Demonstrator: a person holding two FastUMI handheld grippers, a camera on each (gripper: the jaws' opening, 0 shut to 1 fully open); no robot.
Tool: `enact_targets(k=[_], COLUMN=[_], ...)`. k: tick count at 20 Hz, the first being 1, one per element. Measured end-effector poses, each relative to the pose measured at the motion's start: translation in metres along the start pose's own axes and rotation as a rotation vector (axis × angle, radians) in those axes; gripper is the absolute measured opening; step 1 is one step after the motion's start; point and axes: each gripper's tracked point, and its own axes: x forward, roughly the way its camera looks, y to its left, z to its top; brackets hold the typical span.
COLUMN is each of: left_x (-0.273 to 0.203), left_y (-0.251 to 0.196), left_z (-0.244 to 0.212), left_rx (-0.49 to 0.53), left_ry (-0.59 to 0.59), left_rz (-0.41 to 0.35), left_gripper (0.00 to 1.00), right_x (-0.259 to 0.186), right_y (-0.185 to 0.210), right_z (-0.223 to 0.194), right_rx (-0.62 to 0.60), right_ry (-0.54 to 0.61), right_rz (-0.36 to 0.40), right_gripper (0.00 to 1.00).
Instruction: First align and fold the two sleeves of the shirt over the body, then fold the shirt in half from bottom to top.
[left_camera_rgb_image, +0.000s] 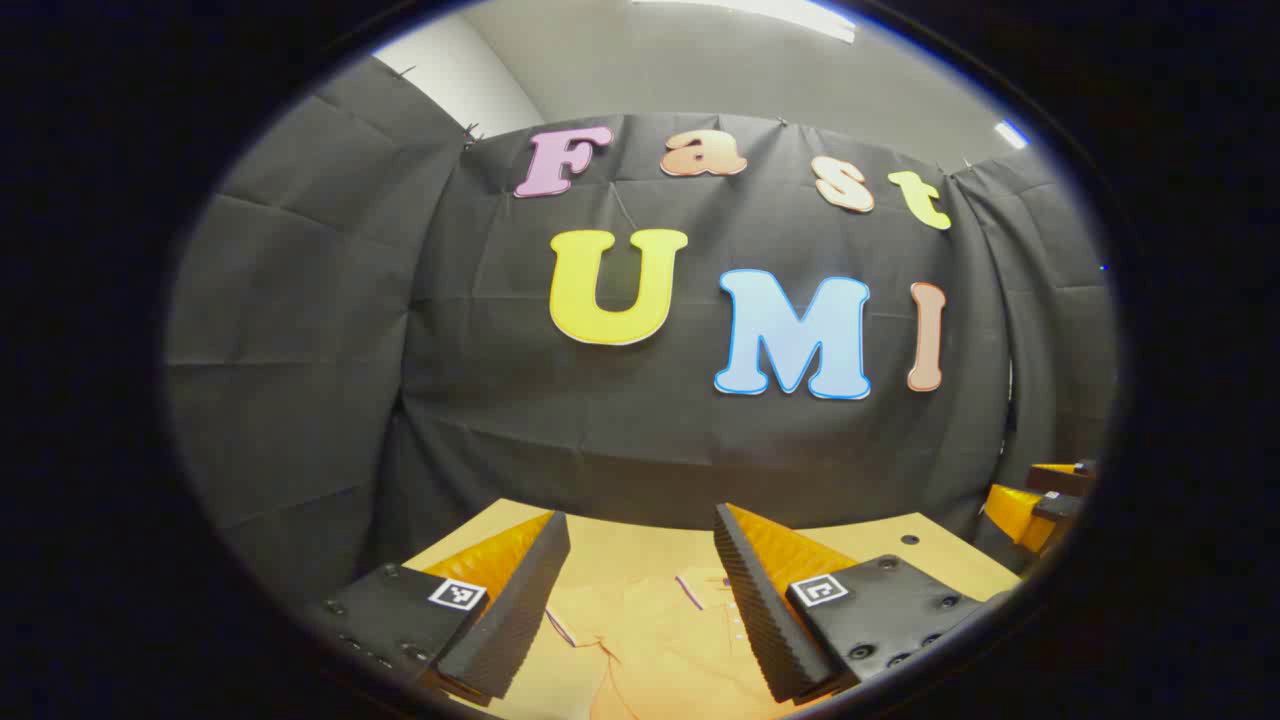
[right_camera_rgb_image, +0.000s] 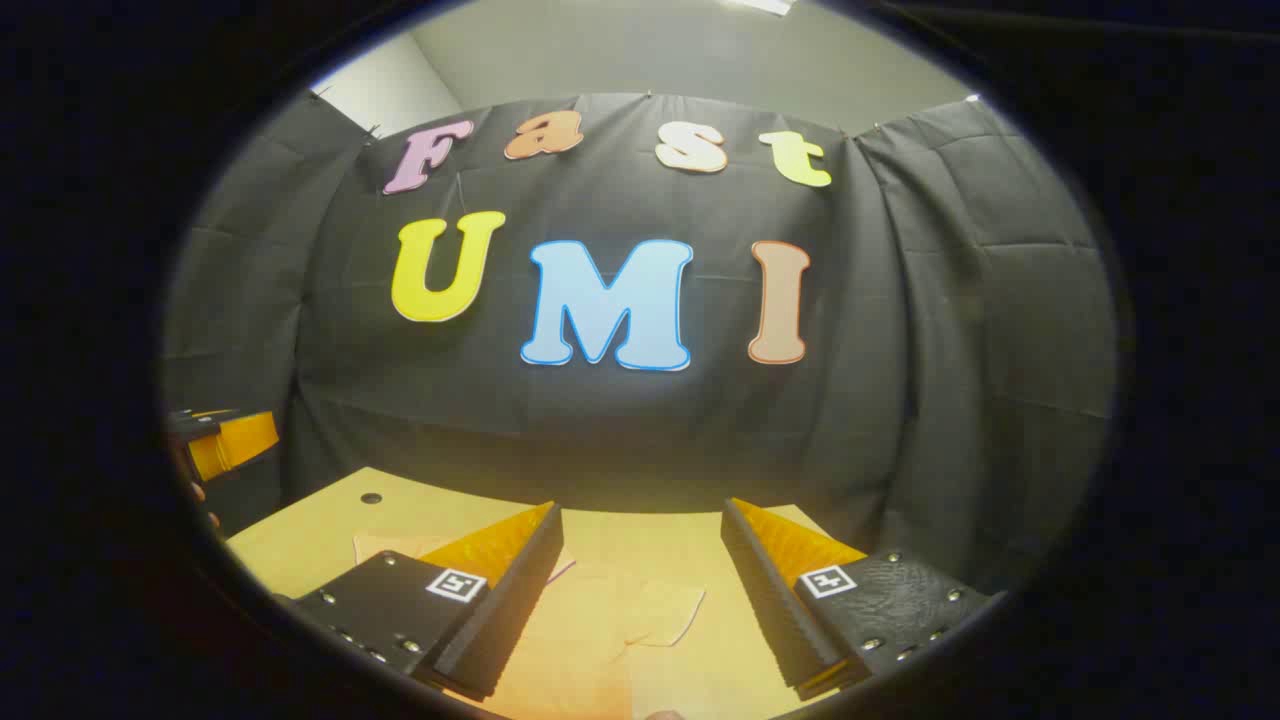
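Observation:
A pale orange shirt (left_camera_rgb_image: 660, 640) lies flat on the wooden table (left_camera_rgb_image: 880, 545), its collar and button placket showing between my left gripper's fingers. My left gripper (left_camera_rgb_image: 640, 560) hangs open above it with nothing between the fingers. In the right gripper view the shirt (right_camera_rgb_image: 600, 630) spreads below, one short sleeve (right_camera_rgb_image: 670, 612) lying out to the right. My right gripper (right_camera_rgb_image: 640, 545) is open too and held above the cloth. The right gripper (left_camera_rgb_image: 1040, 500) also appears at the right edge of the left gripper view, and the left gripper (right_camera_rgb_image: 225, 440) at the left edge of the right gripper view.
The table (right_camera_rgb_image: 300, 530) ends against the black cloth wall (left_camera_rgb_image: 640, 420) close behind the shirt. A small round hole (right_camera_rgb_image: 371, 497) sits in the tabletop near its far left corner, seen as a hole (left_camera_rgb_image: 909, 539) in the left gripper view.

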Motion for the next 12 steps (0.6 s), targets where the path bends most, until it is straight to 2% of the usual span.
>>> enact_targets(k=[12], left_x=[-0.0043], left_y=[-0.0051], left_z=[0.0058], left_rx=[0.006], left_ry=[-0.020], left_rz=[-0.005], left_gripper=[0.93], right_x=[-0.0009], right_y=[0.0031], right_z=[0.0043], right_rx=[-0.004], right_ry=[-0.012], right_rz=[0.015], right_gripper=[0.98])
